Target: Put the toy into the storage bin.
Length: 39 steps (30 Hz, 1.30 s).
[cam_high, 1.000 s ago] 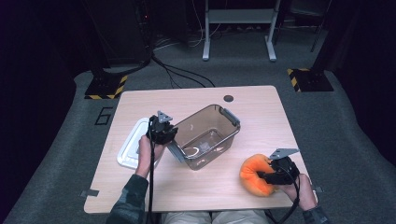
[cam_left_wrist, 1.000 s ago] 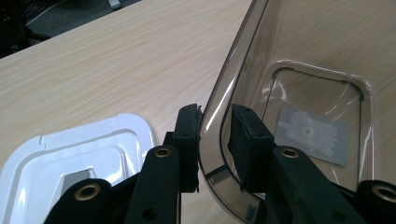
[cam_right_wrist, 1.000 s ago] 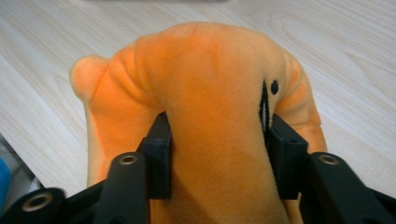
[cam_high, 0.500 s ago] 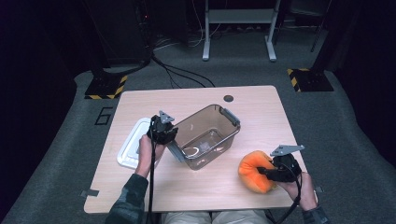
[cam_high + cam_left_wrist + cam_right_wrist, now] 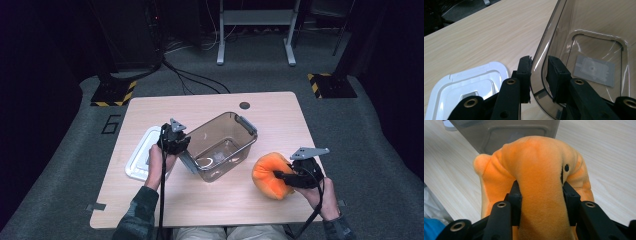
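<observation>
The bench (image 5: 210,200) carried it all: a clear tub (image 5: 220,145) near the middle, a white lid (image 5: 140,160) lying flat to its left, and an orange plush (image 5: 270,175) at the right, near the front edge.

The tub was the big piece, tipped up on one side with its open mouth turned toward the right. It looked like stiff, thin plastic, light and likely slick, so a pinch on the wall just under the rim seemed the sound hold. That was where the left gripper (image 5: 537,72) had it, closed tight with one pad outside and one inside the wall, bracing the tub at that tilt beside the lid.

Then the plush: soft, squashy, surely very light, nothing to break. It would give under the pads rather than slip, so a deep bite through the middle looked safest. The right gripper (image 5: 541,195) had just finished closing, and the plush bulged up between and over its jaws, squeezed into a narrow waist. It sat low over the bench, just right of the tub's mouth and apart from it; whether it cleared the surface could not be told.

Smallest of all, a small black eye (image 5: 566,167) showed on the plush near the right-hand pad.
</observation>
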Tool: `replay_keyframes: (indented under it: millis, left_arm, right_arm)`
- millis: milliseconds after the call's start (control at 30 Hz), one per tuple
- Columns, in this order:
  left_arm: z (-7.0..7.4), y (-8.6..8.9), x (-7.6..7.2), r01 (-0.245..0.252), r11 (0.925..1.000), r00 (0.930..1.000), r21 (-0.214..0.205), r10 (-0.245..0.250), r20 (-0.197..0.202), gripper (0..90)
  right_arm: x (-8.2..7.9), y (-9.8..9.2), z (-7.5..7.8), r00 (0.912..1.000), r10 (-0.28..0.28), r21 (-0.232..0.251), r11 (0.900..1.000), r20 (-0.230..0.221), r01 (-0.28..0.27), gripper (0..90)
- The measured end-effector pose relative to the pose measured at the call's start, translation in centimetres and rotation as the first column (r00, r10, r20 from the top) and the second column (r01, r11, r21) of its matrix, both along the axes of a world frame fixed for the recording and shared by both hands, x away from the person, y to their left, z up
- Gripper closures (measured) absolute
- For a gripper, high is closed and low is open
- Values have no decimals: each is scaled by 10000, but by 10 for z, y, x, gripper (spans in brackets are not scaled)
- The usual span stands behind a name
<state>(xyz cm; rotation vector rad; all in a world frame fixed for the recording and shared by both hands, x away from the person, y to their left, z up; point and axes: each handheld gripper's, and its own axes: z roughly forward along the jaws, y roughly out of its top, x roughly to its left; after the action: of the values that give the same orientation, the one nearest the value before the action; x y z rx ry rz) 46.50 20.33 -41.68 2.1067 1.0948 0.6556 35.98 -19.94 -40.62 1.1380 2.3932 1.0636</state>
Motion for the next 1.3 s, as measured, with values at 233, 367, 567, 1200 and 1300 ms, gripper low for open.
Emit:
replay_keyframes:
  millis: [233, 367, 567, 1200, 1300]
  left_arm:
    - [0, 0, 0, 29, 10000, 10000, -12, -29, -24, 723]
    - [0, -1, 1, 28, 10000, 10000, 24, -28, -4, 723]
    - [0, -1, 1, 1, 10000, 10000, -13, -1, 5, 723]
    - [0, -2, 1, 3, 10000, 10000, 49, -3, 14, 723]
    - [0, -2, 1, 14, 10000, 10000, 54, -14, 23, 723]
  right_arm:
    - [4, 3, 14, 9998, 81, -25, 10000, 173, -80, 609]
    - [7, 5, 25, 9990, 239, -68, 9997, 367, -236, 609]
    - [13, 8, 44, 9979, 332, -5, 9994, 557, -333, 610]
    - [21, 18, 85, 9891, 667, -465, 9970, 1314, -611, 610]
    - [22, 20, 91, 9875, 721, -594, 9962, 1401, -643, 610]
